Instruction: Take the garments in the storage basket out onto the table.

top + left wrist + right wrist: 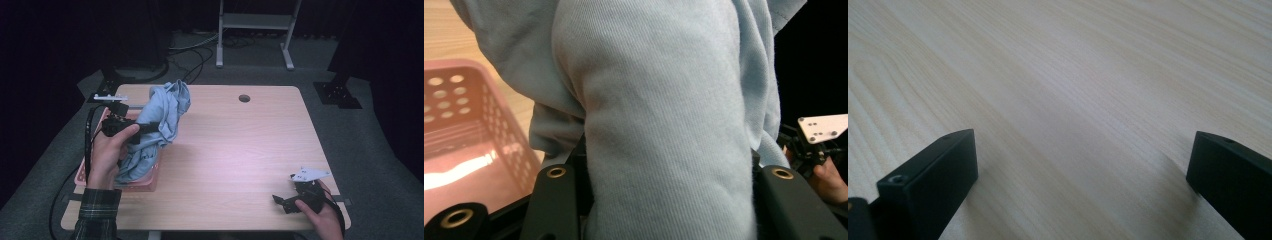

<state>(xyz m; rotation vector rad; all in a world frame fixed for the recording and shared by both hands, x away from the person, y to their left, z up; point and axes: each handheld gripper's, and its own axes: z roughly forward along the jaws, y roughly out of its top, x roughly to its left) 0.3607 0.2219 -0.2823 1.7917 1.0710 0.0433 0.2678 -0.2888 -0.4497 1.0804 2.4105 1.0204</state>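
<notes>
**Left jaws clamped on blue cloth above the pink basket**

The left gripper (150, 127) has its jaws pressed on a light blue garment (162, 112), one jaw on each side of a thick fold. In the left gripper view the ribbed blue fabric (664, 115) bulges up from between the two black jaws and spreads well beyond them to both sides. The garment rises above the jaws in a bunched peak and hangs below them, its lower end lying in the pink basket (82, 175). That basket sits on the counter (240, 150) below and behind the jaws, near the counter's left edge; in the left gripper view its perforated wall (479, 115) shows to the left of the jaws. The left hand (107, 155), in a plaid sleeve, holds the gripper body.

The right gripper (285, 202) rests low at the near right corner of the counter, well apart from the garment, held by the right hand (322, 215). Its jaws stand wide apart, with bare pale wood (1073, 100) between and ahead of them. From the left gripper view, the right gripper's grey plate (821, 127) shows beyond the right jaw.
</notes>
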